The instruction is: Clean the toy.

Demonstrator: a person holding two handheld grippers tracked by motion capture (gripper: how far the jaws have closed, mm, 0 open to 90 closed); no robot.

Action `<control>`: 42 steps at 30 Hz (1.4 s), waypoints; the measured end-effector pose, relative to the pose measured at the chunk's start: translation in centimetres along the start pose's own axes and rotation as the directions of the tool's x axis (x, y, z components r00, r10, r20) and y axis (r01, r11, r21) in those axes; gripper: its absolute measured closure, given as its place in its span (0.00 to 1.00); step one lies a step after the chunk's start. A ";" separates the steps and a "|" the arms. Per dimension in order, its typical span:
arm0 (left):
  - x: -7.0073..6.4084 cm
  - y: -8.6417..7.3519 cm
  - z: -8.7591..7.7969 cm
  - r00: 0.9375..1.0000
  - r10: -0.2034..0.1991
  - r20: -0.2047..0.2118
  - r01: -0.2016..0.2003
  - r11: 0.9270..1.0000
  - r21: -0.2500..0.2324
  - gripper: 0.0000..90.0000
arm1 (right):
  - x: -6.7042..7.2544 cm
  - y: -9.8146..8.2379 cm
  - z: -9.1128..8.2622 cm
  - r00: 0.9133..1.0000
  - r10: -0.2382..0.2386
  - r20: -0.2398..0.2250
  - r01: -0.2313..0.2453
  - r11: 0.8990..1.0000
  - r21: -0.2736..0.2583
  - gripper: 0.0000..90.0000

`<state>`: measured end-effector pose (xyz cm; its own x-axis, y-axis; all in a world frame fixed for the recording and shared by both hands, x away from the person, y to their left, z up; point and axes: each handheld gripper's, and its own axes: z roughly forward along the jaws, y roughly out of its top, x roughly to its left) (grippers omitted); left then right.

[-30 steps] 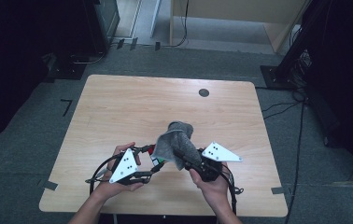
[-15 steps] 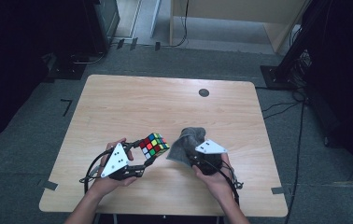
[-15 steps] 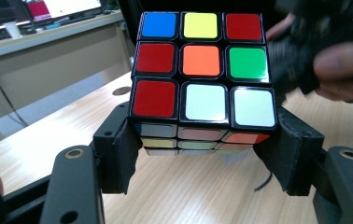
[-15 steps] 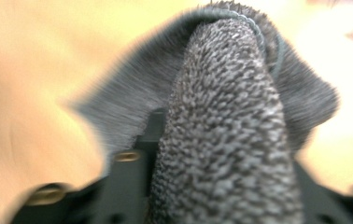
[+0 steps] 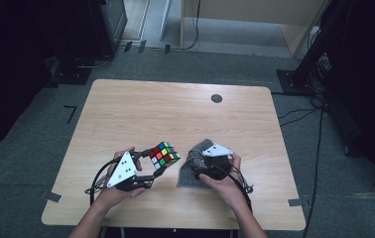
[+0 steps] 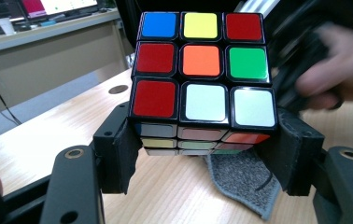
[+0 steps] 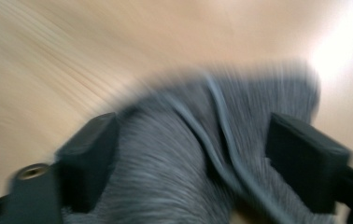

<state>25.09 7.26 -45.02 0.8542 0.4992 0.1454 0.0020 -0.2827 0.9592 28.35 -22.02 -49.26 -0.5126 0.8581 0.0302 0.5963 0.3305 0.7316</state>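
Observation:
A scrambled Rubik's cube (image 5: 164,153) is held just above the wooden table (image 5: 175,114) near its front. My left gripper (image 5: 156,162) is shut on it. In the left gripper view the pads press the cube's (image 6: 201,70) lower sides, with my left gripper (image 6: 202,154) below it. To the cube's right a grey cloth (image 5: 189,172) lies crumpled on the table under my right gripper (image 5: 199,164). Its jaws have just been opening. In the blurred right gripper view they stand wide apart, and the cloth (image 7: 174,140) bulges between them at my right gripper (image 7: 195,158).
A small black round mark (image 5: 217,98) sits near the table's far edge. Dark stands and cables ring the table on the grey floor. In the left gripper view a corner of the cloth (image 6: 240,182) lies under the cube, and the other hand is blurred at right.
The right gripper has come down and to the right, away from the cube, bringing the cloth down onto the table. The cube is now uncovered. The left gripper has hardly moved.

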 end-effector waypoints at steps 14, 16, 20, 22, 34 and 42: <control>-0.8 -0.5 0.9 0.997 0.019 0.074 -0.021 0.999 0.029 0.39 | 2.7 2.5 -8.9 0.950 0.030 -0.311 -0.165 0.892 -0.420 0.85; -1.2 -0.4 1.0 0.996 0.025 0.087 -0.028 0.999 0.025 0.39 | 4.5 3.0 -9.8 0.948 -0.022 -0.317 -0.133 0.877 -0.461 0.85; -1.2 0.0 0.7 0.996 0.015 0.091 -0.016 1.000 0.007 0.39 | 3.9 2.1 -8.3 0.936 0.065 -0.345 -0.215 0.883 -0.417 0.86; -0.9 0.1 0.5 0.995 -0.013 0.097 0.014 1.000 -0.012 0.39 | 2.9 1.6 -7.4 0.931 0.133 -0.341 -0.259 0.898 -0.357 0.86; -1.2 0.3 0.9 0.999 0.033 0.038 -0.034 0.998 0.043 0.39 | 3.1 1.2 -7.7 0.921 0.150 -0.360 -0.293 0.875 -0.384 0.85; -2.3 0.7 2.5 0.995 0.085 -0.047 -0.073 0.972 0.225 0.39 | 6.9 2.0 -8.7 0.968 -0.098 -0.230 -0.028 0.872 -0.490 0.83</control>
<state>24.40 3.82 -45.28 0.8261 0.5110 0.2376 0.0567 -0.4949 0.8671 20.66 -18.81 -41.66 -0.6974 0.7076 0.1142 0.2316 0.0717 0.9702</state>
